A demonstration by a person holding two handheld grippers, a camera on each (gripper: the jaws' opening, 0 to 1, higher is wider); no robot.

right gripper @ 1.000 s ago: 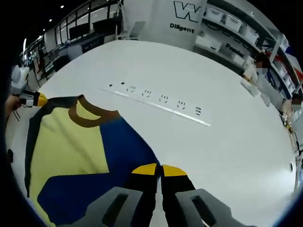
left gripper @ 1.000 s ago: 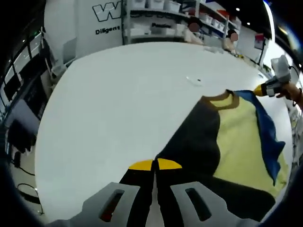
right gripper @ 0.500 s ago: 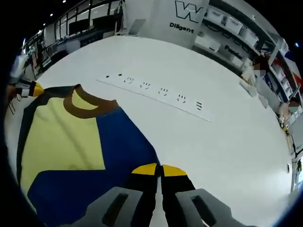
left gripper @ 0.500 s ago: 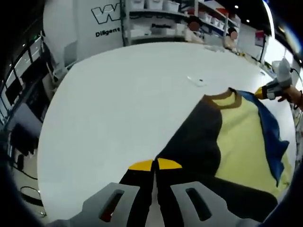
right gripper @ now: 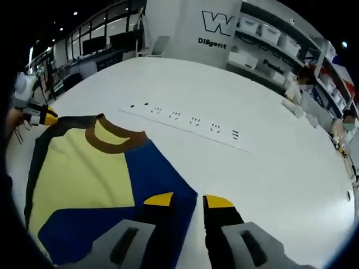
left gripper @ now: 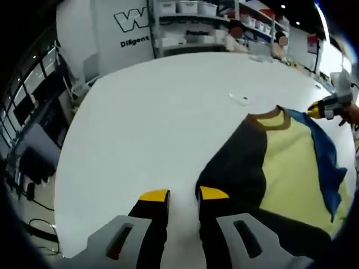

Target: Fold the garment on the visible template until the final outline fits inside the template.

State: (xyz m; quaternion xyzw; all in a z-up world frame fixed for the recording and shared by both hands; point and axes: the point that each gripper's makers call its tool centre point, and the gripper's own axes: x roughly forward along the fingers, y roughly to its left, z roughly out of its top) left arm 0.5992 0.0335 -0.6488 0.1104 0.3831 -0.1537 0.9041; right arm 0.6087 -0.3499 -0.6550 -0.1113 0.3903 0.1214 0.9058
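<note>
Left gripper view: the left tongs (left gripper: 183, 194) stand with jaws parted, a strip of white counter (left gripper: 157, 117) visible between the yellow tips; nothing is held. The right jaw's tip lies at the edge of the garment's black sleeve (left gripper: 238, 165), the left jaw over bare counter. The garment (left gripper: 286, 162) lies spread flat on the counter to the right of the tongs, with a yellow body panel, a brown collar (left gripper: 268, 116) at its far end and a blue sleeve (left gripper: 328, 162) along its far side, partly folded over the yellow. The right tongs (left gripper: 320, 110) appear at the right margin, near the blue shoulder; whether they are parted cannot be told here. A small pale object (left gripper: 242, 100) lies on the counter beyond the collar. Shelving (left gripper: 202, 22) with white bins stands behind the counter.

Right gripper view: the right tongs (right gripper: 189, 198) likewise stand parted and hold nothing; the left jaw overlaps the blue sleeve (right gripper: 154, 179), the right jaw is over bare counter (right gripper: 269, 168). The garment (right gripper: 90, 174) lies to the left, collar (right gripper: 115, 140) pointing away. A straight line with small printed marks (right gripper: 185, 126) crosses the counter just beyond the collar. The left tongs (right gripper: 45, 116) show at the far left beside the black shoulder.
</note>
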